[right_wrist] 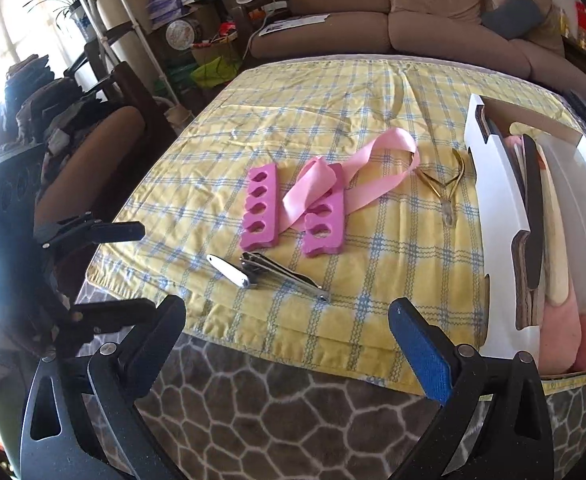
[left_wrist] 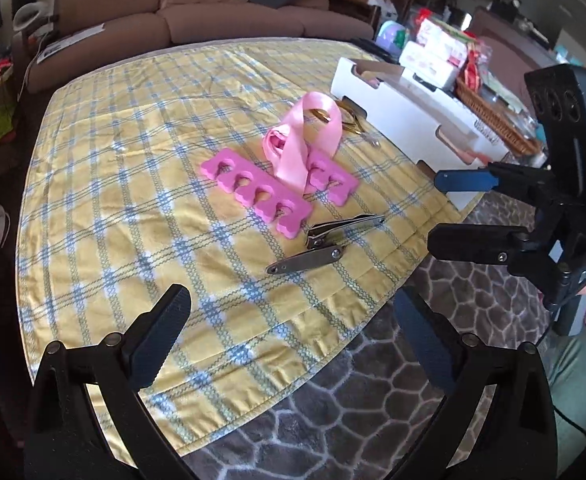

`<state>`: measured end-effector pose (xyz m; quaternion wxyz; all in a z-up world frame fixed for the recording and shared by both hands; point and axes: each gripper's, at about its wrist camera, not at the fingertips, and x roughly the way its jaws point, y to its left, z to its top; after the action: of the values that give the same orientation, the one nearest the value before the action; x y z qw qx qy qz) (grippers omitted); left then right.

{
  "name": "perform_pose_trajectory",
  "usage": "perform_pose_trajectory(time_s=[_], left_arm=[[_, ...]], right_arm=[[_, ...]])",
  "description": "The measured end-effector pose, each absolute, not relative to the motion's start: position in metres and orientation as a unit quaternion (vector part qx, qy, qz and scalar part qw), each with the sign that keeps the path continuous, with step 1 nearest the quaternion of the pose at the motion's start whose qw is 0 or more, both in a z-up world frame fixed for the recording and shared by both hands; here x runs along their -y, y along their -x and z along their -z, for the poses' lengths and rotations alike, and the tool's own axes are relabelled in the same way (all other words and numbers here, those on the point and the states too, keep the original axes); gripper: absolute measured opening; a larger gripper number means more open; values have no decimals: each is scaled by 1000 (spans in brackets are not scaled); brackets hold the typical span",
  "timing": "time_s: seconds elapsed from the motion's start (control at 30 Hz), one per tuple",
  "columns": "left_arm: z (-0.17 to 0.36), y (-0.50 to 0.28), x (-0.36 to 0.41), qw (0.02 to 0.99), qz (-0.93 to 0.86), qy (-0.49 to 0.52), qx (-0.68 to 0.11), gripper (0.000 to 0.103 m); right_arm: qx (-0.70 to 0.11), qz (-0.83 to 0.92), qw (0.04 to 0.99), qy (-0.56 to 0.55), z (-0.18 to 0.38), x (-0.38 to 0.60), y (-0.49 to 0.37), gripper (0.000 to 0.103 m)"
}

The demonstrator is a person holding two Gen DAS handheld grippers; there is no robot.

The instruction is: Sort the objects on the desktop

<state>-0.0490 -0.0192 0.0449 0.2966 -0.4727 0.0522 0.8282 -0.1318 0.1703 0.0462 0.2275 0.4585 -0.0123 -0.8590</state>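
desktop objects sit clustered mid-surface on the yellow plaid cloth (right_wrist: 333, 92), all w/in easy reach of both grippers: two pink toe separators (right_wrist: 259, 210) and (right_wrist: 325, 226) lying flat, side by side, w/ a pink ribbon (right_wrist: 357, 176) draped loosely over the one nearer the box and looping up off the cloth. nail clipper (right_wrist: 285, 270) lies just in front of them near the cloth's front edge, lever swung out, touching neither separator as far as i can tell. gold cuticle nipper (right_wrist: 439, 184) rests between the ribbon and the white box (right_wrist: 497, 216), close to the box wall. box stands at the right side of the surface, already holding a dark nail file (right_wrist: 533, 216), a pale file beside it & some pink soft items, so prob the sorting target, w/ part of the job done. left gripper (left_wrist: 293, 336) hovers off the front edge, jaws spread wide, holding nothing. right gripper (right_wrist: 289, 336) likewise wide apart & empty, hanging in front of the clipper. both look staged for a first pick; clipper's nearest, so likely next. ribbon could snag or drag the separator if lifted carelessly; thin flat clipper may slip on soft cloth.
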Motion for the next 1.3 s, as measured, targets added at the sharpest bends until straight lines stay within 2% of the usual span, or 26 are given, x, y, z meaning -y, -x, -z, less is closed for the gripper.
perform_pose_trajectory(time_s=[0.17,0.3,0.47,0.53,0.67,0.7,0.8,1.0,1.07,1.1,1.17,1.27,1.3], left_arm=[[-30,63,-4,304,-822,476,-72,101],[-18,72,-8,288,-825,482,-72,94],[-15,72,-14,282,-833,468,-88,91],[-16,71,-17,281,-836,461,-101,72],[-19,67,-15,290,-834,456,-110,50],[-20,66,-13,292,-834,456,-110,41],[-21,63,-8,298,-831,458,-106,30],[-27,63,16,312,-822,470,-78,27],[-30,59,20,324,-822,460,-86,31],[-31,57,19,332,-822,454,-92,37],[-30,54,13,342,-819,447,-112,39],[-21,52,1,344,-810,454,-141,39],[-21,52,0,346,-808,455,-142,36]], right_arm=[[38,866,231,-442,-47,-185,134,103],[37,864,240,-441,-46,-184,136,102],[27,864,241,-441,-40,-179,138,102],[32,862,244,-443,-39,-179,139,102],[39,862,243,-443,-37,-180,138,102],[41,862,244,-444,-37,-181,138,102],[45,861,244,-444,-36,-181,139,102],[34,854,256,-451,-32,-175,141,102],[4,850,271,-452,-33,-167,142,102],[-20,850,274,-450,-34,-162,143,102],[-50,848,284,-444,-34,-156,145,101],[-55,838,304,-450,-28,-149,159,92],[-62,832,311,-456,-23,-146,164,84]])
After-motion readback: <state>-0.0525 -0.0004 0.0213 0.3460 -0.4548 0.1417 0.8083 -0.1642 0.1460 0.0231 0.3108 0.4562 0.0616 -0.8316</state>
